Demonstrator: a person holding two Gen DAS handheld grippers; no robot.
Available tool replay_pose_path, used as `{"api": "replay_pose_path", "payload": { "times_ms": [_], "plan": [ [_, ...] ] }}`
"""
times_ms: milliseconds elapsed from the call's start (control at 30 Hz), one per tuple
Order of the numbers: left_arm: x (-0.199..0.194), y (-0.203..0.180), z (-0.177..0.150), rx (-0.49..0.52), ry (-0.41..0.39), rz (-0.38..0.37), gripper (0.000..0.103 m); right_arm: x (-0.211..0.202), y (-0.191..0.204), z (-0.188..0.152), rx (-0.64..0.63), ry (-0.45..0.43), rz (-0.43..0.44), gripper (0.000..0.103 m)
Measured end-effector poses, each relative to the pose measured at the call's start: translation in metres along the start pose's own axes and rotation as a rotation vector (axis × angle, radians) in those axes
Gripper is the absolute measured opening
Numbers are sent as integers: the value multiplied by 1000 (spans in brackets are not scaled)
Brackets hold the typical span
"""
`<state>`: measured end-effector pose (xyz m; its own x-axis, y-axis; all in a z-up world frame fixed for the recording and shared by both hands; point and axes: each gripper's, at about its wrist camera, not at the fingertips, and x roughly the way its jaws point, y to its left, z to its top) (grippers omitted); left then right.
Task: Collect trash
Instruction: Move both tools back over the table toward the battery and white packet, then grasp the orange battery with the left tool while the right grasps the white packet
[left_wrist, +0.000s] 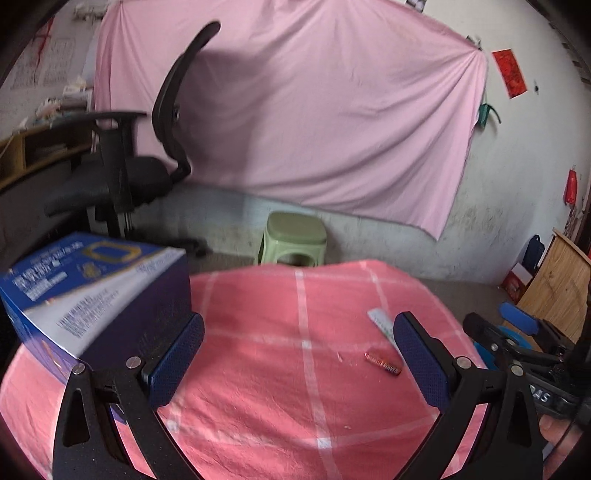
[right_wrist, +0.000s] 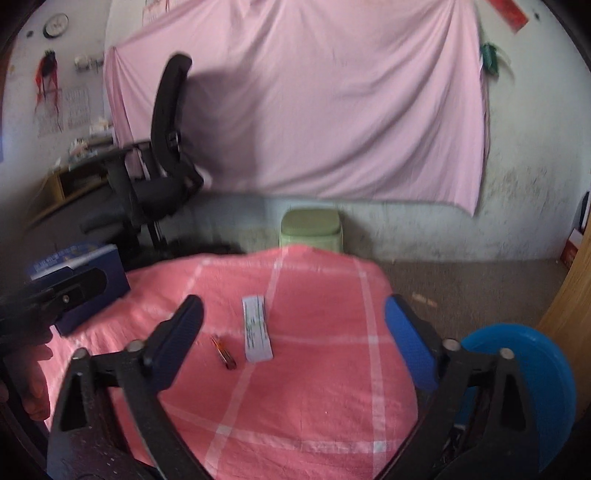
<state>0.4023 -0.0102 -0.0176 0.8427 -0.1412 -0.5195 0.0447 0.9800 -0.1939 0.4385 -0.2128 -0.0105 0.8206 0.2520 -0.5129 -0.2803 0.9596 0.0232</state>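
Battery (right_wrist: 224, 352) and paper slip (right_wrist: 256, 328) are lying side by side, mid-frame in the right wrist view, on the pink checked tabletop (right_wrist: 314, 406). Right tool (right_wrist: 295, 341) is hanging above them, jaws spread wide, grasping nothing; left tool (left_wrist: 299, 362) likewise released and empty, blue box (left_wrist: 92, 295) at left of its frame. Blue bin (right_wrist: 535, 369) is sitting lower right. Best move, I'd judge: bracket the battery across its short width, pads low to the cloth, since it could roll; the flat slip needs an edge pinch.

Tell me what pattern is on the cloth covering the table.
The tablecloth is pink-red with a grid of wide white lines, forming large checks. It shows best in the right wrist view.
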Motion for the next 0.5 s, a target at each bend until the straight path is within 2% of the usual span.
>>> {"api": "replay_pose_path", "payload": {
  "times_ms": [33,133,233,400,500],
  "plan": [
    [4,-1,-2,0,20,3,100,7,-2,-2,-2,33,3,89],
    [18,-5,-7,19,69,29,98,26,-7,-6,1,130,34,76],
    [31,-7,-13,19,132,26,81,39,-5,-8,-13,198,74,63],
    [47,-6,-22,-19,224,6,62,54,10,-8,-88,269,126,58],
    [51,-8,-25,-43,257,-25,61,71,19,-10,-131,334,117,53]
  ]
}}
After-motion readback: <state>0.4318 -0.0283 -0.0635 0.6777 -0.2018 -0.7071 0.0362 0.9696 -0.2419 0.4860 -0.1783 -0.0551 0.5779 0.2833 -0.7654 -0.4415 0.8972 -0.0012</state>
